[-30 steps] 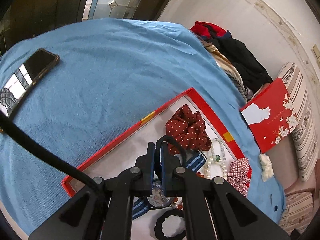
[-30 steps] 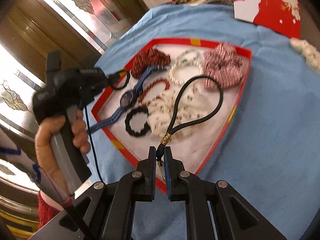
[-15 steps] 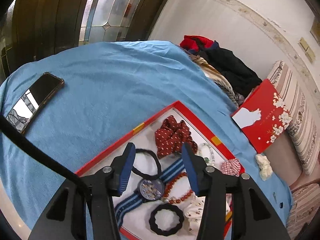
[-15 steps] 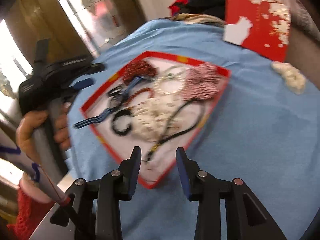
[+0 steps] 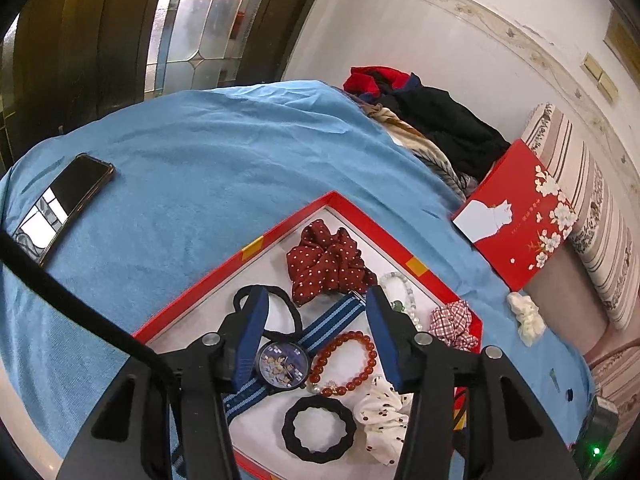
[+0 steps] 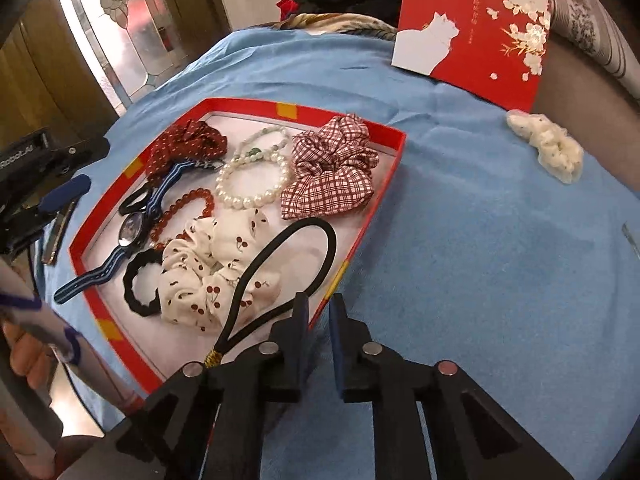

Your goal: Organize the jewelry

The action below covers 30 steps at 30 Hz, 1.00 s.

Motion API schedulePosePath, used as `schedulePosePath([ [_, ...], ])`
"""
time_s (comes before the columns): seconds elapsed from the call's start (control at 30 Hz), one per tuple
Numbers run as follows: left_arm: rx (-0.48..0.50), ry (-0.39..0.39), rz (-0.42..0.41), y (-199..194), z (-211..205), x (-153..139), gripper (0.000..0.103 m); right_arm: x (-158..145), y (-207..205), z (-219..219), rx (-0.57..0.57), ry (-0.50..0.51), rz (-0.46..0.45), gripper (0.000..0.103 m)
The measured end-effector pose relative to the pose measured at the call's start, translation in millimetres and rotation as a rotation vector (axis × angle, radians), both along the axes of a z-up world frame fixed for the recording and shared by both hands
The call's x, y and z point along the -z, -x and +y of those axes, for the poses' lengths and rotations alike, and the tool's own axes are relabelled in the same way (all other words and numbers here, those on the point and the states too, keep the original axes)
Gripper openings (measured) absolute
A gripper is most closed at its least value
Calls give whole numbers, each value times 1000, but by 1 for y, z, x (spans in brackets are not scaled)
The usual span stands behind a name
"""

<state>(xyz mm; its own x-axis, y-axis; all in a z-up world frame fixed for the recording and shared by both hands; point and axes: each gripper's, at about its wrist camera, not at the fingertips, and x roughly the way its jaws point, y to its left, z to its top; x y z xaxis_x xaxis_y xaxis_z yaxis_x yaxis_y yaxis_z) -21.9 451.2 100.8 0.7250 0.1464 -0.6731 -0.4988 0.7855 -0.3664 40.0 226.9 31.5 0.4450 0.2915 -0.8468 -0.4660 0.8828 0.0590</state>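
The red tray (image 5: 280, 236) on the blue cloth holds a watch (image 5: 282, 362), a red bead bracelet (image 5: 360, 338), scrunchies and a thin black hair tie (image 5: 286, 298). My left gripper (image 5: 316, 296) hovers over the tray, its jaws opening, with nothing between them. In the right wrist view a black cord loop (image 6: 328, 240) lies free across the cherry scrunchie (image 6: 212, 268) at the tray's (image 6: 240, 102) near corner. My right gripper (image 6: 319, 298) stands just right of it over the tray's rim, shut with nothing in it. A white fluffy scrunchie (image 6: 548, 146) lies outside on the cloth.
The red lid (image 6: 476, 28) with a white cat leans at the back right. A phone (image 5: 68, 204) lies on the cloth at far left. Clothes (image 5: 440, 120) are piled behind the table. A hand (image 6: 28, 360) holds the left gripper's handle at lower left.
The left gripper let go of the thin black hair tie, opened and rose. The right gripper opened, dropped the cord loop into the tray, shifted right and closed again.
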Motion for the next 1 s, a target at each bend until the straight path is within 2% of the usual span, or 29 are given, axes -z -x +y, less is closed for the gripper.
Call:
schedulePosePath([
  [0.13,14,0,-1,-2,-3,-1,49,-1,-6,-2,27,25,-11,9],
  [0.27,26,-14,0,-3,-5,-2,49,-2,-7,-8,21,-16,21,9],
  [0.37,23,-29,3,-3,-8,-3,56,-6,0,-12,8,-42,24,9],
  [0.4,22,-38,3,-2,-9,-4,59,-10,4,-18,14,-59,15,11],
  [0.5,12,-83,9,1,-17,-7,65,-18,18,-32,37,-70,-11,28],
  [0.53,7,-105,10,3,-20,-8,67,-22,25,-41,49,-68,-26,31],
  [0.6,-3,-135,15,7,-27,-9,73,-24,35,-57,63,-62,-39,32],
  [0.73,3,-183,22,15,-42,-9,73,-24,55,-89,102,-10,-58,37],
  [0.83,13,-180,10,26,-57,-9,74,-23,72,-116,139,45,-89,43],
  [1.0,79,-237,25,41,-98,-10,75,-25,96,-158,196,92,-131,47],
])
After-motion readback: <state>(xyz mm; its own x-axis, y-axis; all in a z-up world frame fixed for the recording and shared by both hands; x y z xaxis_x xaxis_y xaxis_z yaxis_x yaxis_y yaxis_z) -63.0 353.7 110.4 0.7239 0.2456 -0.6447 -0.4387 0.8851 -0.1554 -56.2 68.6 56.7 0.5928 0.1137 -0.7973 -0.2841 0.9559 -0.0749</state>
